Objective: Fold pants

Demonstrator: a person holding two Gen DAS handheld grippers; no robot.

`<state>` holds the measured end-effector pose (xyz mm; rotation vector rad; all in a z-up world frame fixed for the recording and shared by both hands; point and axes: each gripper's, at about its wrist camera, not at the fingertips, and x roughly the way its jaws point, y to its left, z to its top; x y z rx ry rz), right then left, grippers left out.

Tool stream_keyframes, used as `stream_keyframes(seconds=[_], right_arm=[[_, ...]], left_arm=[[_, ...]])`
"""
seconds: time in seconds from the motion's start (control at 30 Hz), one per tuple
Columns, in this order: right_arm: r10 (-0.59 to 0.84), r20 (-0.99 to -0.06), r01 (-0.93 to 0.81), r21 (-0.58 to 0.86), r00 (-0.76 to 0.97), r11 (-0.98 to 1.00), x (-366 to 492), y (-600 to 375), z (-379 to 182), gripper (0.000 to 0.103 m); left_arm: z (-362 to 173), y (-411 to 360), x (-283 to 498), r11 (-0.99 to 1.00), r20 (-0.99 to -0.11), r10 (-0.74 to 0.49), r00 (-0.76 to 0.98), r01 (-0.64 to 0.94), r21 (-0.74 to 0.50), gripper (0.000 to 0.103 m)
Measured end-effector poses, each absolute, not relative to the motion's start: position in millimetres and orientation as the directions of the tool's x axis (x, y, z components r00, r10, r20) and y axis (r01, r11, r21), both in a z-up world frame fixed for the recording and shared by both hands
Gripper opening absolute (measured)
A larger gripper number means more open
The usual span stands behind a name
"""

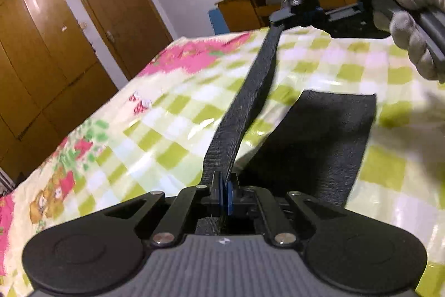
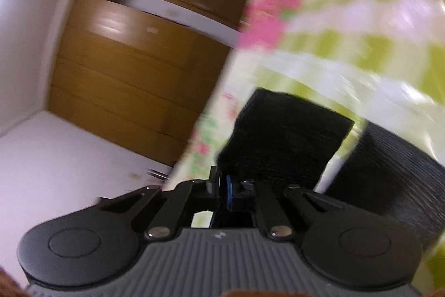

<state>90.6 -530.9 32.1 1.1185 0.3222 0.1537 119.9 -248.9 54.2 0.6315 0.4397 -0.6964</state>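
The black pants point(image 1: 331, 135) lie partly on the checked bed cover point(image 1: 155, 135). A stretched strip of their edge point(image 1: 250, 96) runs taut between both grippers, lifted off the cover. My left gripper point(image 1: 224, 185) is shut on the near end of that strip, blue pads pressed on the cloth. In the left wrist view, my right gripper point(image 1: 278, 18) pinches the far end, held by a grey-gloved hand point(image 1: 411, 27). The right wrist view is blurred. There the right gripper point(image 2: 224, 189) is shut on black pants fabric point(image 2: 281, 135), which hangs ahead of it.
The green-and-white checked cover with pink flower prints spreads over the bed point(image 2: 361, 18). Wooden wardrobe doors point(image 1: 55, 46) stand at the left, and a wooden desk point(image 1: 250, 4) with clutter at the back. A white wall and wooden panels point(image 2: 125, 60) fill the right wrist view's left side.
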Motion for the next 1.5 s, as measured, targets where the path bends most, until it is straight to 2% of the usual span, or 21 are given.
stream_keyframes(seconds=[0.03, 0.1, 0.2, 0.27, 0.33, 0.43, 0.5, 0.57, 0.63, 0.73, 0.83, 1.0, 1.1, 1.17, 1.2, 1.33, 1.5], right_arm=[[0.277, -0.147, 0.009, 0.896, 0.949, 0.445, 80.5, -531.2, 39.9, 0.006], [0.259, -0.157, 0.018, 0.882, 0.953, 0.471, 65.3, -534.0, 37.0, 0.005], [0.228, -0.294, 0.178, 0.889, 0.928, 0.422, 52.7, -541.9, -10.3, 0.006], [0.215, -0.378, 0.277, 0.879, 0.9, 0.387, 41.0, -544.0, -43.4, 0.006], [0.198, -0.408, 0.314, 0.87, 0.891, 0.379, 32.4, -544.0, -57.7, 0.006], [0.191, -0.408, 0.324, 0.876, 0.893, 0.357, 31.0, -545.4, -64.9, 0.009], [0.205, -0.403, 0.316, 0.88, 0.892, 0.353, 33.5, -545.1, -64.6, 0.01], [0.214, -0.427, 0.334, 0.869, 0.878, 0.365, 41.4, -542.7, -61.9, 0.018], [0.197, -0.446, 0.357, 0.861, 0.873, 0.364, 47.1, -542.7, -64.0, 0.024], [0.183, -0.434, 0.359, 0.871, 0.882, 0.336, 56.8, -542.1, -67.2, 0.026], [0.188, -0.421, 0.333, 0.867, 0.887, 0.371, 66.3, -536.7, -61.6, 0.026], [0.226, -0.44, 0.332, 0.857, 0.869, 0.394, 81.5, -526.5, -63.1, 0.028], [0.23, -0.442, 0.324, 0.851, 0.867, 0.413, 85.7, -523.0, -61.3, 0.027], [0.233, -0.428, 0.307, 0.854, 0.873, 0.42, 86.3, -522.3, -54.9, 0.012], [0.239, -0.417, 0.295, 0.86, 0.877, 0.415, 86.6, -522.9, -52.2, 0.01], [0.245, -0.366, 0.256, 0.886, 0.898, 0.387, 90.1, -525.3, -36.7, 0.007], [0.266, -0.346, 0.224, 0.889, 0.9, 0.399, 97.8, -522.3, -21.2, 0.007]], left_arm=[[51.2, -250.3, 115.4, 0.585, -0.571, -0.454, 0.684, 0.712, 0.389, 0.019], [31.8, -258.9, 107.8, 0.538, -0.614, -0.465, 0.638, 0.755, 0.376, 0.019], [-5.4, -273.7, 91.8, 0.454, -0.697, -0.471, 0.54, 0.826, 0.333, 0.019], [-20.0, -279.4, 80.9, 0.415, -0.715, -0.465, 0.523, 0.841, 0.346, 0.016], [-22.8, -281.6, 75.8, 0.397, -0.702, -0.462, 0.542, 0.834, 0.383, 0.016], [-13.2, -277.5, 82.8, 0.436, -0.687, -0.477, 0.549, 0.826, 0.358, 0.022], [-8.2, -274.0, 84.4, 0.463, -0.664, -0.478, 0.576, 0.807, 0.366, 0.022], [-4.4, -269.6, 85.1, 0.485, -0.653, -0.477, 0.588, 0.796, 0.362, 0.023], [0.4, -260.2, 85.1, 0.521, -0.647, -0.476, 0.595, 0.784, 0.337, 0.028], [7.0, -234.3, 82.9, 0.599, -0.641, -0.444, 0.627, 0.739, 0.308, 0.035], [9.7, -200.7, 77.7, 0.654, -0.642, -0.374, 0.67, 0.681, 0.33, 0.041], [-9.4, -160.1, 79.1, 0.687, -0.683, -0.242, 0.689, 0.618, 0.381, 0.042], [-19.7, -152.6, 81.7, 0.686, -0.677, -0.22, 0.702, 0.605, 0.405, 0.043], [-25.2, -155.1, 81.1, 0.67, -0.667, -0.224, 0.711, 0.61, 0.424, 0.043], [-28.1, -157.3, 79.0, 0.654, -0.661, -0.224, 0.717, 0.613, 0.443, 0.043], [-29.3, -155.5, 62.6, 0.6, -0.642, -0.233, 0.73, 0.628, 0.496, 0.045], [-38.0, -164.9, 76.0, 0.566, -0.62, -0.182, 0.763, 0.597, 0.568, 0.049]])
